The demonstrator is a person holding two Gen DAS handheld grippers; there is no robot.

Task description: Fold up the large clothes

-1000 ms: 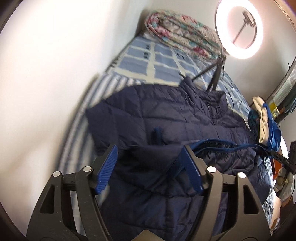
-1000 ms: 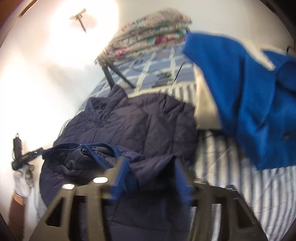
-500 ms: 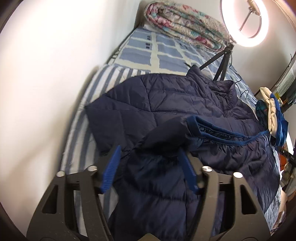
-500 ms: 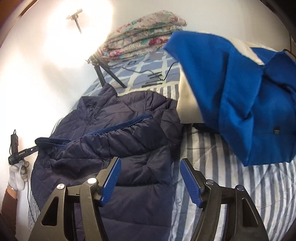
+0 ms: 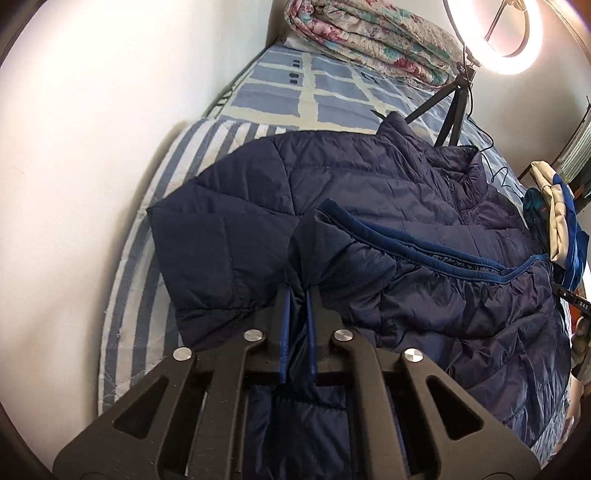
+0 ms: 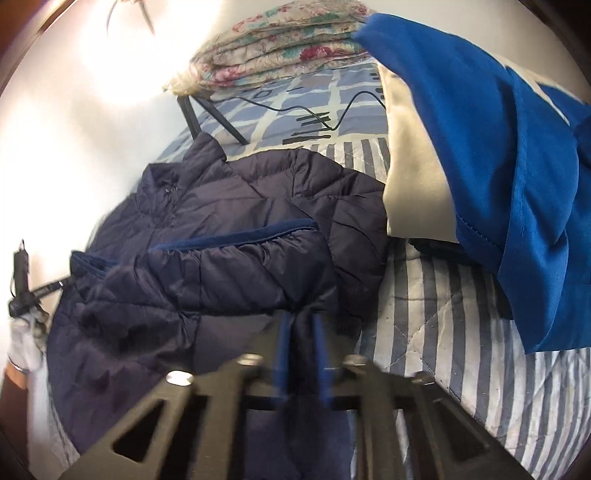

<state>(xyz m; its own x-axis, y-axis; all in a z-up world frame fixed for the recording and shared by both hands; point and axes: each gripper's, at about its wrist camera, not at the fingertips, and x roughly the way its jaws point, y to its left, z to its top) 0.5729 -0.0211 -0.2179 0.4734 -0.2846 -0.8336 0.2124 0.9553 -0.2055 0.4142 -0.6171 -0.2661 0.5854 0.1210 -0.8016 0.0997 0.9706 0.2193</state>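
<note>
A navy quilted puffer jacket (image 5: 388,192) lies spread on the striped bed, its lower part folded up so the blue-trimmed hem (image 5: 424,254) runs across the middle. My left gripper (image 5: 297,295) is shut on a pinch of the jacket's fabric at the fold's left end. In the right wrist view the same jacket (image 6: 229,236) fills the lower left, and my right gripper (image 6: 300,321) is shut on a bunch of its fabric at the fold's right end. The blue pads of both grippers press the dark cloth between them.
A blue and cream garment (image 6: 498,155) is heaped on the bed's right side. A folded floral quilt (image 5: 369,40) lies at the bed's head, with a ring light (image 5: 495,33) on a tripod (image 5: 454,107) and a cable (image 6: 332,110). A white wall (image 5: 92,147) borders the left.
Both grippers have sunk toward the jacket and gone from wide open to shut, each pinching fabric at an end of the fold. The lifted hem has settled flat across the jacket.
</note>
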